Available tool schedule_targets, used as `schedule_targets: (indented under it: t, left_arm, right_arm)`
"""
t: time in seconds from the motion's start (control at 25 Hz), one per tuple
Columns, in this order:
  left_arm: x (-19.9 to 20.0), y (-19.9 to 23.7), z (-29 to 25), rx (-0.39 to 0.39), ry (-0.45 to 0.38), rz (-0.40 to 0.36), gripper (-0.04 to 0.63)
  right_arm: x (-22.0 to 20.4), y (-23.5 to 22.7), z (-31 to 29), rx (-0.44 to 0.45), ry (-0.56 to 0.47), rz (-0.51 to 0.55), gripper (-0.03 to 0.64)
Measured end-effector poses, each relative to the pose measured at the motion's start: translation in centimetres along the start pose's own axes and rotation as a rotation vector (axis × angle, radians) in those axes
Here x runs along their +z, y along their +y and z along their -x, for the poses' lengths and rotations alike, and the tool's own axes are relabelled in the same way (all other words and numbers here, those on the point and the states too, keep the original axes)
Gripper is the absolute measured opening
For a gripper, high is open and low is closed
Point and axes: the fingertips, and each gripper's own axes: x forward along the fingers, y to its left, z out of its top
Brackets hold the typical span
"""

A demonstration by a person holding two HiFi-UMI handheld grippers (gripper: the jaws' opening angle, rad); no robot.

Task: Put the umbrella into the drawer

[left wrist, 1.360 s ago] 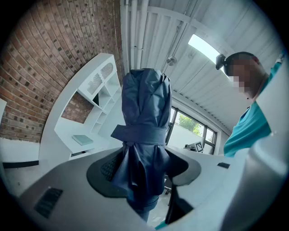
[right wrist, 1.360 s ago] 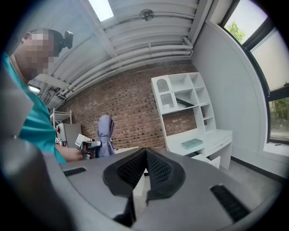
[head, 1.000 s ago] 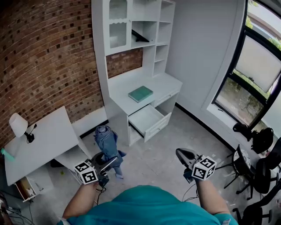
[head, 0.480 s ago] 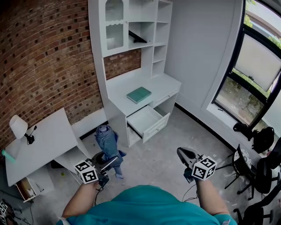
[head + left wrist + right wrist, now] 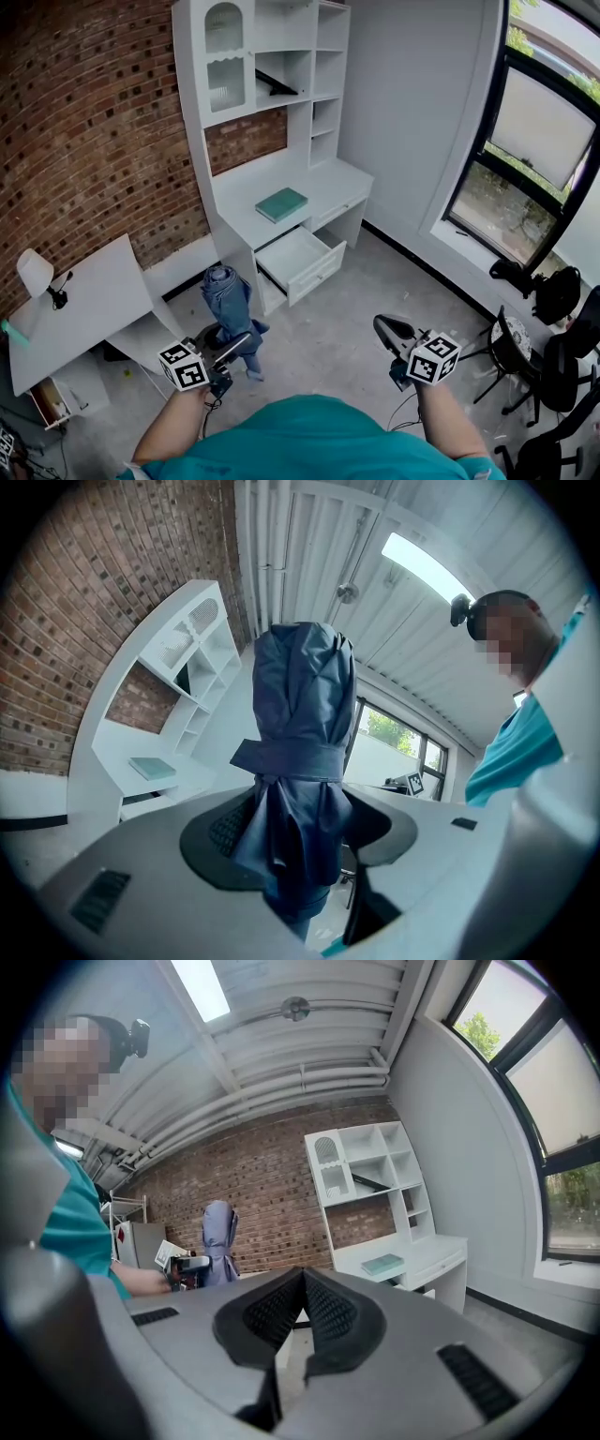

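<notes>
In the head view, the left gripper (image 5: 234,347) carries a folded blue umbrella (image 5: 226,298) standing upright. The open white drawer (image 5: 298,260) of the desk unit lies well ahead of it, past the umbrella, and a teal book (image 5: 281,203) rests on the desktop above. In the left gripper view, its jaws are clamped on the umbrella's lower part, with the strapped bundle rising above them. In the right gripper view, the right gripper (image 5: 302,1309) has its jaws pressed together on nothing, and the umbrella is well off to its left.
</notes>
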Motion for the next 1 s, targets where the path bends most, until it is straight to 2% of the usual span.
schedule_targets:
  t: [0.28, 0.56, 0.8, 1.0]
  left_arm:
    - [-2.1, -3.6, -3.3, 0.003, -0.015, 0.027, 0.249]
    - [-3.3, -4.5, -5.0, 0.023, -0.011, 0.049, 0.248]
    - [-2.6, -2.9, -5.7, 0.010, 0.004, 0.041, 0.248]
    - [-2.0, 0.8, -6.6, -0.014, 0.016, 0.061, 0.247]
  right_arm:
    - [-0.2, -2.7, 4.5, 0.011, 0.002, -0.004, 0.023]
    - [-1.0, -4.7, 6.0, 0.031, 0.008, -0.021, 0.023]
    - [-1.4, -5.4, 4.4, 0.033, 0.020, -0.037, 0.023]
    - [-1.5, -6.1, 1.4, 0.011, 0.041, -0.038, 0.023]
